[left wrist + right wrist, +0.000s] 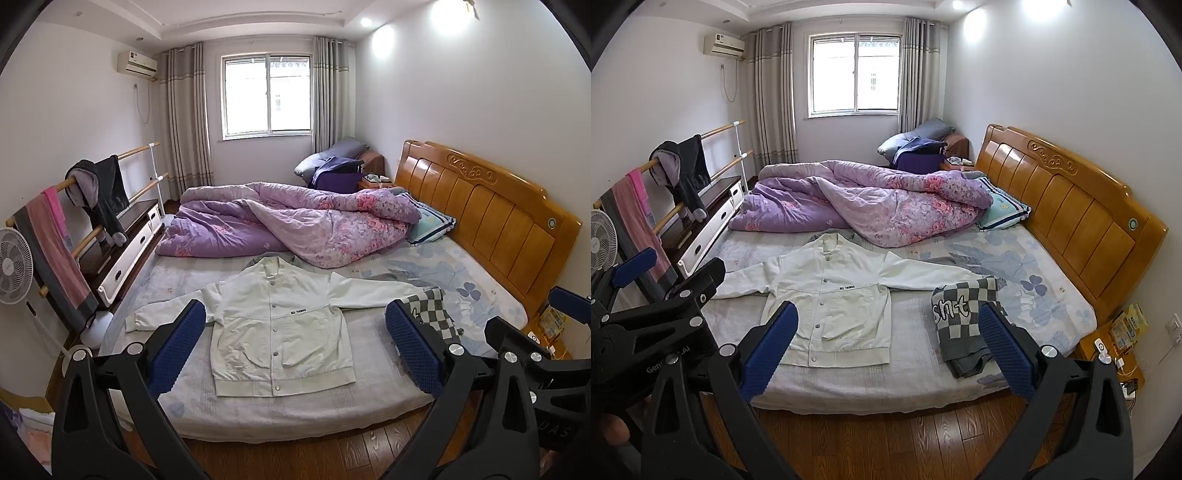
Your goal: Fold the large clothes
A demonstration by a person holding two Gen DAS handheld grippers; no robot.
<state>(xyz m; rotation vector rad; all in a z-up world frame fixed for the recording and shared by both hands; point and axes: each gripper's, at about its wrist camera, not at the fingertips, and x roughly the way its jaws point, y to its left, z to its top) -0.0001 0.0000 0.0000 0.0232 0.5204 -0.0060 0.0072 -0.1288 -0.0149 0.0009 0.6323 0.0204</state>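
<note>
White jacket [275,325] lay flat on the bed [369,398], front side up, snaps done up the middle, both sleeves spread out to the sides. Collar pointed toward the purple quilt [288,225] at the far side of the bed, hem toward the near edge & the wood floor [295,458]. So its body ran near-to-far across the mattress, and the sleeves made a long line running left-right, toward the headboard [487,218] on one end.

Left gripper [295,347] hung above the near edge w/ jaws wide open, nothing between them. In the left wrist view the jacket body sat framed between the two blue pads, not touching either; left sleeve cuff reached out just past the left pad, right sleeve ran behind the right pad.

Right gripper [888,349] also had jaws spread open, empty. In the right wrist view the jacket's hem corner sat just beside the left pad, most of the jacket off to the left of centre. A folded checkered sweater [964,321] lay on the bed near the right pad, beside the jacket's right sleeve end; can't tell if they touched.

Left gripper also showed at the left edge of the right wrist view, apart from the jacket.
</note>
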